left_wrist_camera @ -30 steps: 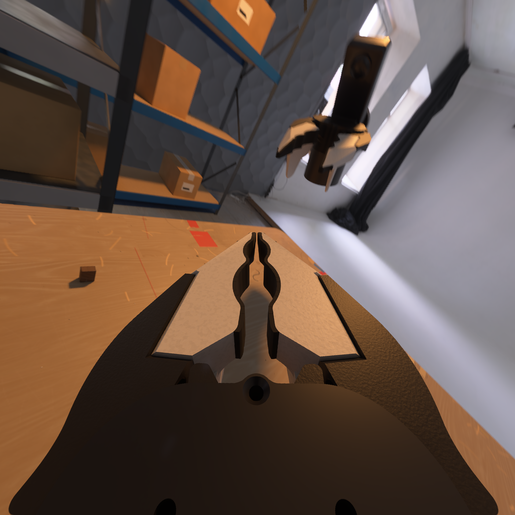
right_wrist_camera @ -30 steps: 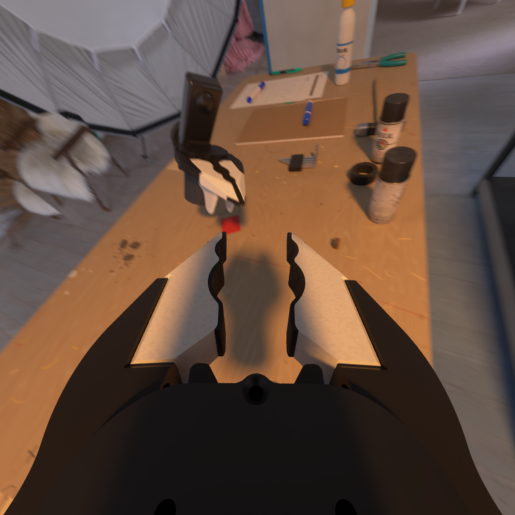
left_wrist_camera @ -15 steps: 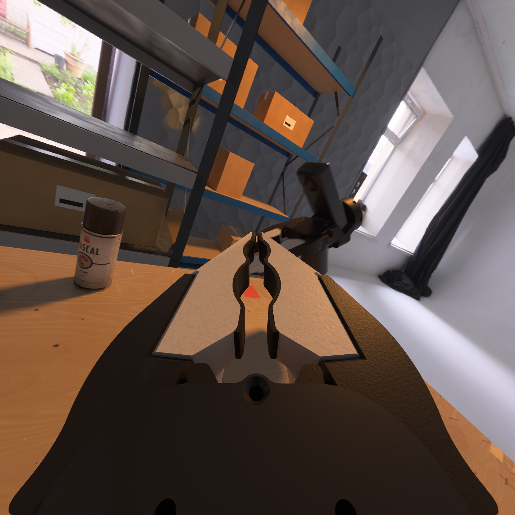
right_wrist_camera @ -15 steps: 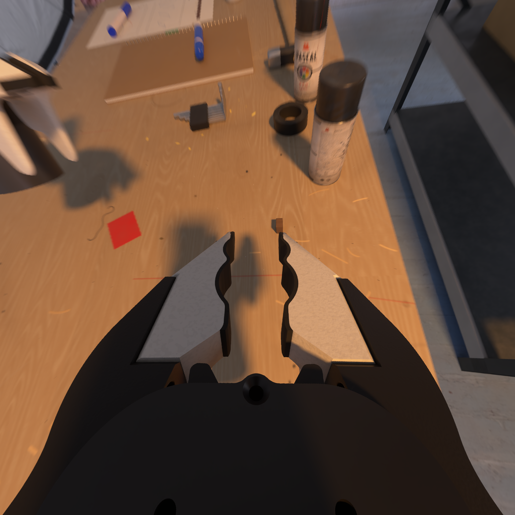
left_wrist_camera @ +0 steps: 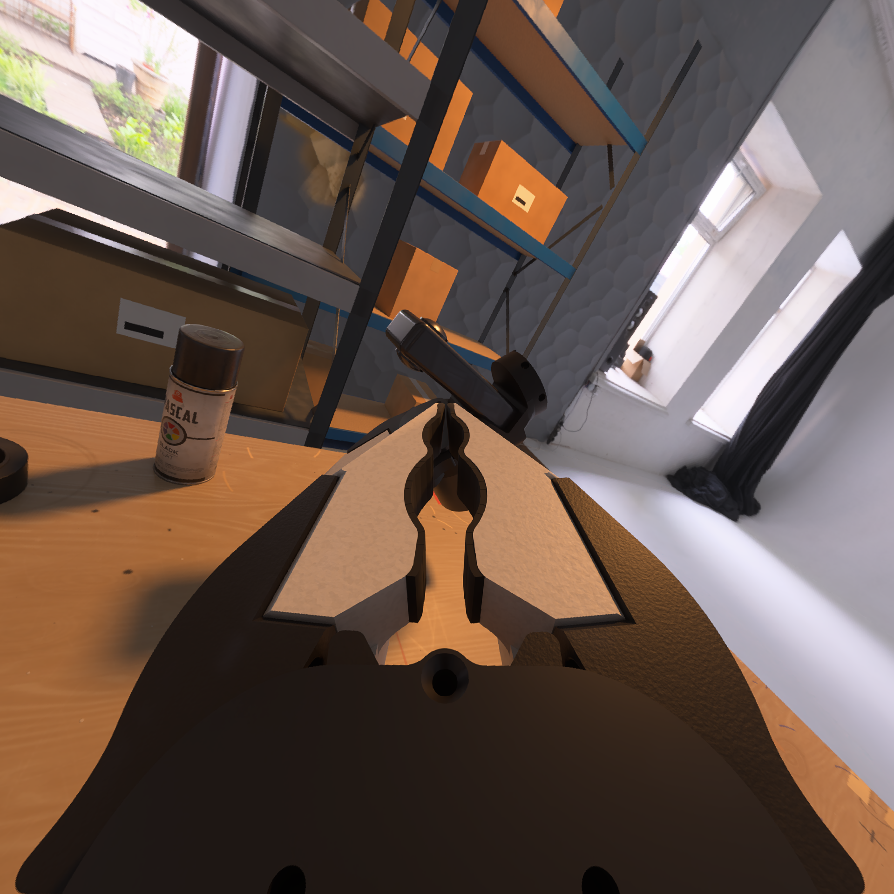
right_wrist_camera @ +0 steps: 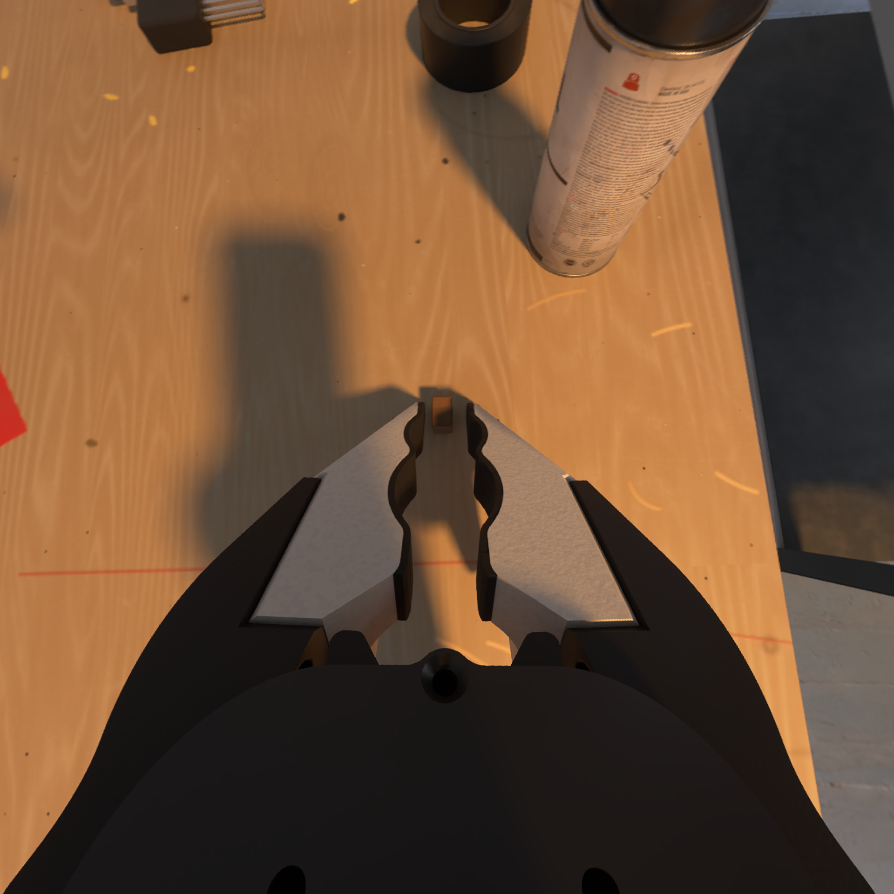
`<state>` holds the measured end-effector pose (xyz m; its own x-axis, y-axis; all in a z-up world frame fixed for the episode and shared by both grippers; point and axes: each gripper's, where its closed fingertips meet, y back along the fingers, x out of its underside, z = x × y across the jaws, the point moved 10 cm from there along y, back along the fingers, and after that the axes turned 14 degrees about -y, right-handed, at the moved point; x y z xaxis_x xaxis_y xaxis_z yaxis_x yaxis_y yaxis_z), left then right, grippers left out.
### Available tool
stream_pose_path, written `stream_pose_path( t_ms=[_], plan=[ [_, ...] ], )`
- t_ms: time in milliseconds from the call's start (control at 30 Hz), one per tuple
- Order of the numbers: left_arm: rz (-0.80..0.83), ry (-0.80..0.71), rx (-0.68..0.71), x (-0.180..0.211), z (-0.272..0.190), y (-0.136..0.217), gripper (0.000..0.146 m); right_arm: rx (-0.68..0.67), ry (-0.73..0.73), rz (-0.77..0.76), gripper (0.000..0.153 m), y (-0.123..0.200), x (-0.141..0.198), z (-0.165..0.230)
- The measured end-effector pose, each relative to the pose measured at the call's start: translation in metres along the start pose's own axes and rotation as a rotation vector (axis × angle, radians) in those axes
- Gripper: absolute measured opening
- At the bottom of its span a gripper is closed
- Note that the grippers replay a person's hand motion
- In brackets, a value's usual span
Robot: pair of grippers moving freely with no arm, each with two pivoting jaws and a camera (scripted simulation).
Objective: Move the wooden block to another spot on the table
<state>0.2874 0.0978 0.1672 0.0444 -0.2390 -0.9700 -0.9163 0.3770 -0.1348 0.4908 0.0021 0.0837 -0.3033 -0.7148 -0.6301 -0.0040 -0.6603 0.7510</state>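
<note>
Left wrist view: left gripper [left_wrist_camera: 443, 411] is seen low over the wooden tabletop [left_wrist_camera: 72, 556], its jaws drawn together until the tips meet, with nothing held between them. A spray can [left_wrist_camera: 196, 404] with a dark cap stands upright on the tabletop to the left, and part of a black ring [left_wrist_camera: 9, 468] is cut off at the left edge. Beyond the fingertips the right gripper [left_wrist_camera: 471, 382] is seen tilted, in front of metal shelving [left_wrist_camera: 387, 232] loaded with cardboard boxes [left_wrist_camera: 513, 191].

Right wrist view: right gripper [right_wrist_camera: 443, 409] is pointed down at the tabletop [right_wrist_camera: 145, 242], its jaws apart by a narrow gap. The wooden block [right_wrist_camera: 441, 413] is shown resting on the tabletop between the two fingertips, with a slim gap visible on either side. A spray can [right_wrist_camera: 624, 145] stands beyond and to the right, near the tabletop edge. A black ring [right_wrist_camera: 471, 43] lies at the top centre, a dark holder of metal keys [right_wrist_camera: 184, 22] at top left, and a red patch [right_wrist_camera: 7, 416] at the left edge.
</note>
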Motion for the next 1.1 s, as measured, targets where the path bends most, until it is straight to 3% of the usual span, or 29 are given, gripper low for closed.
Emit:
stream_pose_path(
  t_ms=[67, 133, 233, 333, 467, 600, 633, 700, 733, 933, 1100],
  plan=[
    [0.012, 0.003, 0.005, 0.001, 0.000, -0.001, 0.001, -0.027, 0.012, 0.010, 0.007, -0.001, 0.001, 0.000],
    [0.025, 0.007, 0.008, 0.002, 0.000, -0.002, 0.001, -0.052, 0.023, 0.032, 0.007, 0.003, 0.004, 0.003],
    [0.040, -0.017, -0.016, 0.002, 0.001, -0.002, 0.001, -0.214, 0.033, 0.076, 0.007, 0.021, 0.020, 0.018],
    [0.057, -0.030, -0.026, 0.002, 0.001, -0.002, 0.001, -0.314, 0.151, 0.124, 0.007, 0.047, 0.048, 0.037],
    [0.066, -0.023, -0.009, 0.004, -0.001, -0.005, 0.001, -0.290, 0.295, 0.166, 0.007, 0.060, 0.076, 0.050],
    [0.087, -0.027, -0.007, 0.008, -0.001, -0.008, 0.001, -0.277, 0.288, 0.140, 0.008, 0.061, 0.080, 0.052],
    [0.089, -0.024, -0.005, 0.009, -0.001, -0.008, 0.001, -0.283, 0.278, 0.122, 0.017, 0.067, 0.079, 0.051],
    [0.091, -0.017, -0.003, 0.010, 0.000, -0.009, 0.001, -0.307, 0.258, 0.025, 0.039, 0.090, 0.079, 0.049],
    [0.092, -0.015, -0.003, 0.011, 0.000, -0.009, 0.001, -0.305, 0.255, -0.041, 0.041, 0.104, 0.080, 0.047],
    [0.132, -0.004, 0.022, 0.017, -0.003, -0.016, 0.001, -0.142, 0.388, -0.497, 0.043, 0.186, 0.110, 0.038],
    [0.206, 0.008, 0.045, 0.029, -0.009, -0.027, 0.001, 0.013, 0.529, -0.848, 0.040, 0.205, 0.149, 0.035]
  ],
)
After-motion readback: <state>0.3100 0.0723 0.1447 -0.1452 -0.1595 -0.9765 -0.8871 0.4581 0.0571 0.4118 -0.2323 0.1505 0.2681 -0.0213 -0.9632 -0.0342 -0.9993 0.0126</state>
